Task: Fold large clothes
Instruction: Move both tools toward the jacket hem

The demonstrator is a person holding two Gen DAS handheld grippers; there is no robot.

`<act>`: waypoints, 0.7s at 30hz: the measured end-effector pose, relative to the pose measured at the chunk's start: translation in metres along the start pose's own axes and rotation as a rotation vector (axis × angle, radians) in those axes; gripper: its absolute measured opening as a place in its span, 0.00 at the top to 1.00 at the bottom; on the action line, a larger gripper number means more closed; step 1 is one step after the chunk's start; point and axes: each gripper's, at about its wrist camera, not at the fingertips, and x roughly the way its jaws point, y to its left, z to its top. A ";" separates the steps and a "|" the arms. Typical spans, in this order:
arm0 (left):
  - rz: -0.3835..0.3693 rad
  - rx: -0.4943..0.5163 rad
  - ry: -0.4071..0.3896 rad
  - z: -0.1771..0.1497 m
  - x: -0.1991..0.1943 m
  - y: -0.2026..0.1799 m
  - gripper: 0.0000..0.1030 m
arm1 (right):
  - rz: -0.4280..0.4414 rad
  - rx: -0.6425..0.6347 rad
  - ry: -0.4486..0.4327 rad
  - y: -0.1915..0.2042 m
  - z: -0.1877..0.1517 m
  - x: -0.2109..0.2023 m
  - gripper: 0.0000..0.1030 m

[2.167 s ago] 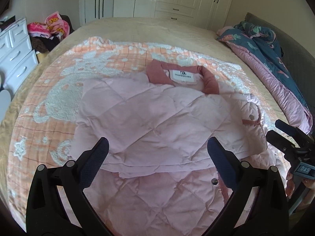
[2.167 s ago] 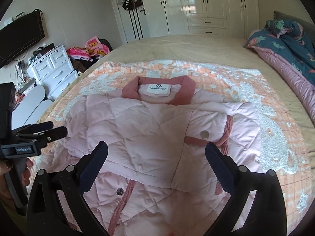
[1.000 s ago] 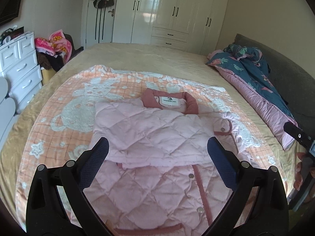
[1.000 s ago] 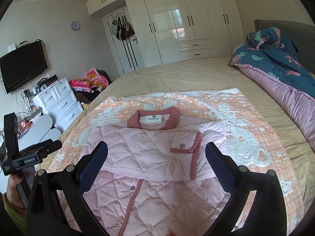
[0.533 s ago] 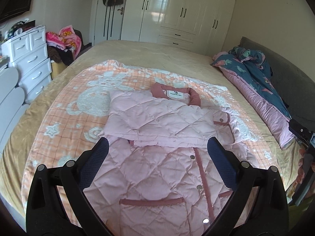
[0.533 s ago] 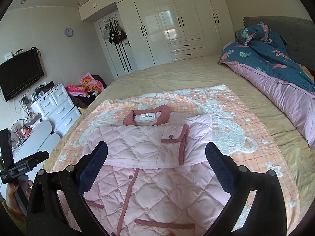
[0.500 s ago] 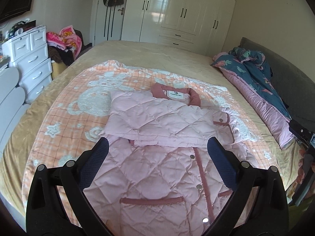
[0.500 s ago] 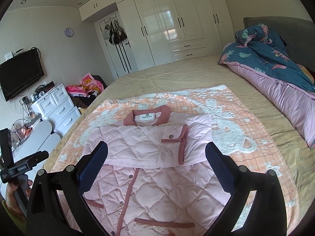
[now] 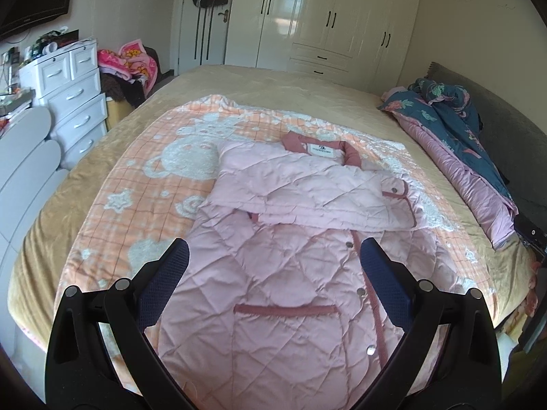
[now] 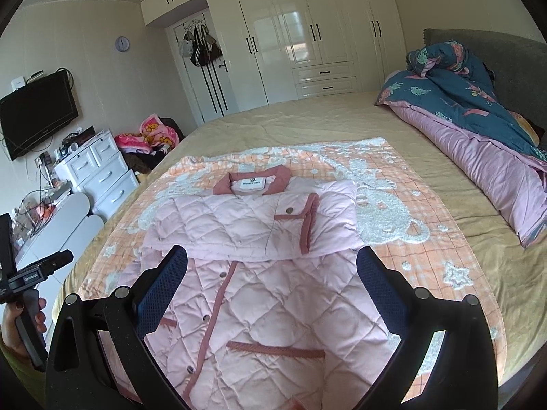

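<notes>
A pink quilted coat with dusty-rose trim lies flat on the bed, collar far from me, both sleeves folded across the chest. It also shows in the right wrist view. My left gripper is open and empty, held above the coat's lower half. My right gripper is open and empty, also above the lower half. The left gripper's handle, held in a hand, shows at the left edge of the right wrist view.
The coat rests on an orange-and-white blanket over a tan bed. A blue and pink duvet is heaped at the right. White drawers stand at the left, wardrobes behind.
Both grippers have pulled back and up from the coat, so the whole coat down to its pockets shows now. The coat has not moved. Both stay open.
</notes>
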 end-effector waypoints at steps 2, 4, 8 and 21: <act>0.010 -0.003 0.009 -0.006 -0.001 0.004 0.09 | 0.001 0.001 0.011 -0.001 -0.006 -0.001 0.04; 0.020 -0.005 0.017 -0.012 -0.003 0.009 0.09 | 0.000 0.004 0.018 -0.002 -0.011 -0.003 0.04; 0.037 -0.004 0.031 -0.024 -0.006 0.015 0.09 | 0.002 0.010 0.029 -0.005 -0.021 -0.008 0.04; 0.078 0.018 0.085 -0.060 -0.006 0.025 0.09 | -0.004 0.021 0.093 -0.024 -0.055 -0.014 0.04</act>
